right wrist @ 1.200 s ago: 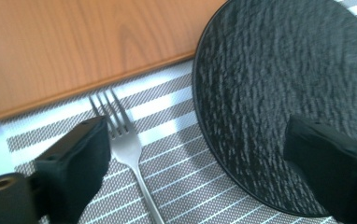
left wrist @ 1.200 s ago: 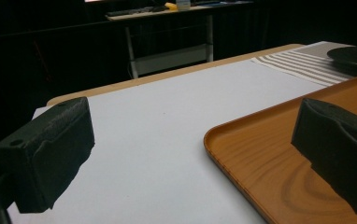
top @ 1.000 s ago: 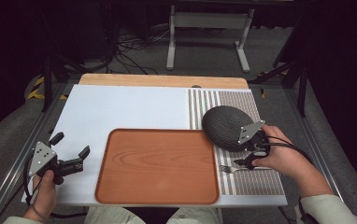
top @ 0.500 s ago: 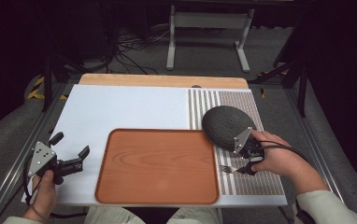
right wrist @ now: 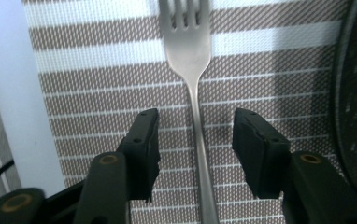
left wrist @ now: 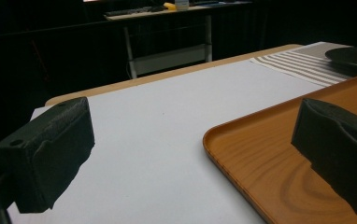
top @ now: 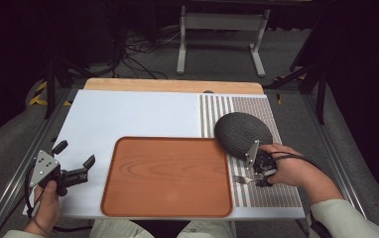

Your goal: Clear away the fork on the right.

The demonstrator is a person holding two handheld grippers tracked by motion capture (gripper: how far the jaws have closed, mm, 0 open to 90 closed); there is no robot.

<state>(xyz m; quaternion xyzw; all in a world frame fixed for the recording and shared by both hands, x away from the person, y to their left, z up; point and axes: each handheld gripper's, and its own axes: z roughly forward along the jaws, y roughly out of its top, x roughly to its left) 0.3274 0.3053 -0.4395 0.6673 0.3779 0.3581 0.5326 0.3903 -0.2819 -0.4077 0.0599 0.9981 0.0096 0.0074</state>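
- The wooden tray [top: 167,178] lay on the white desk [top: 128,116] near its front edge, and nothing was seen in it
- A dark speckled plate [top: 242,134] sat on the striped placemat [top: 267,193] to the right of the tray, its top bare
- The fork [right wrist: 190,51] lay flat on the placemat just in front of the plate, tines pointing toward the tray
- The right hand-held gripper [right wrist: 195,140] was lowered over the fork, held by the right hand [top: 291,171] resting at the placemat; its jaws straddled the fork's handle with a gap on each side, having just been closing, and the pads did not yet press on the metal
- The left hand-held gripper [top: 73,161] hovered low over the desk just left of the tray, gripped by the left hand [top: 46,210], tilted and pointing toward the tray; its jaws stood wide apart with nothing between them
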